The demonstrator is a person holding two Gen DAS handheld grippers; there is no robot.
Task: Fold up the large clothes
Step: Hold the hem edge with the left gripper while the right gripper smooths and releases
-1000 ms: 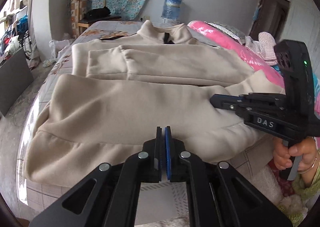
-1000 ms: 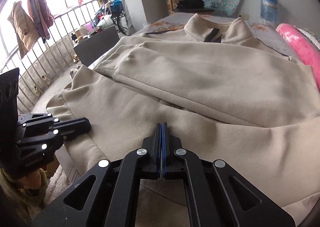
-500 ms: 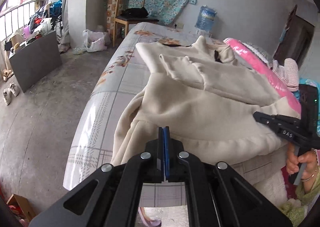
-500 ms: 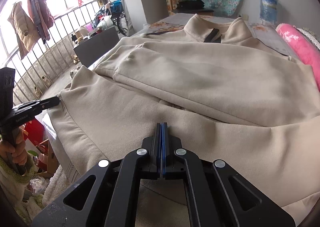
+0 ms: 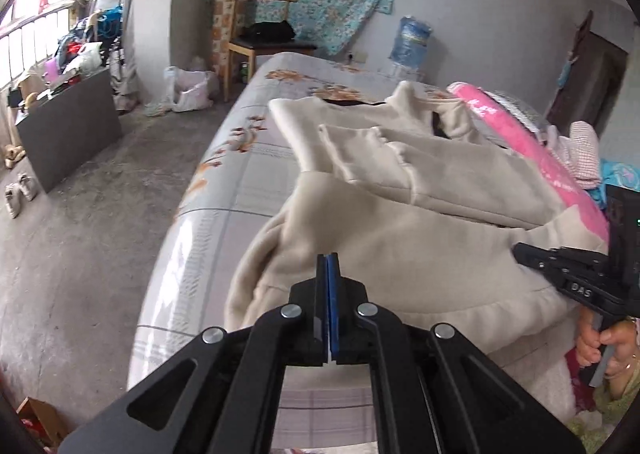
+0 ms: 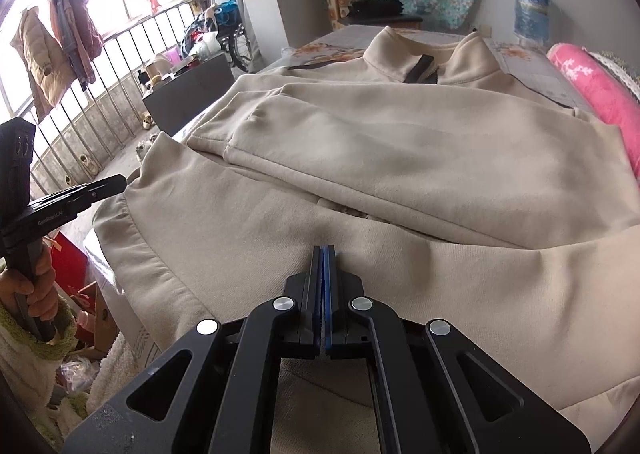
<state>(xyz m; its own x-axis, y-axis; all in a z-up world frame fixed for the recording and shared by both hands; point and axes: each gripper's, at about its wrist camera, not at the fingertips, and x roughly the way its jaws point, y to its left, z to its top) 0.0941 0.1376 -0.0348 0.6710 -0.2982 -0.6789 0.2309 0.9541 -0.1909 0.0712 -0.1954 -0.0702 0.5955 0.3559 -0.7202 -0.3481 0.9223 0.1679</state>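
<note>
- Beige sweatshirt (image 6: 400, 158) lay flat on the bed (image 5: 240, 174), collar toward the far wall, hem at the near edge, both sleeves folded across the chest.
- Left gripper (image 5: 328, 266): pads pressed together, nothing between them. It sat off the garment's left hem corner (image 5: 256, 286), which drooped over the mattress edge.
- Right gripper (image 6: 323, 254): pads likewise together and empty, poised over the lower body panel just inside the hem.
- Key relation: the garment's long axis ran away from both grippers, hem to collar. The hem band lay directly below and ahead of each tip, so a hem-to-collar fold looked like the next step. The right tip was over cloth; the left one stood outboard of its corner and seemed to need to come in.
- Hidden: the near hem below the right tool was masked by its own body. The garment's right edge was cut off by the frame. The left corner was bunched, layers not separable by eye.
</note>
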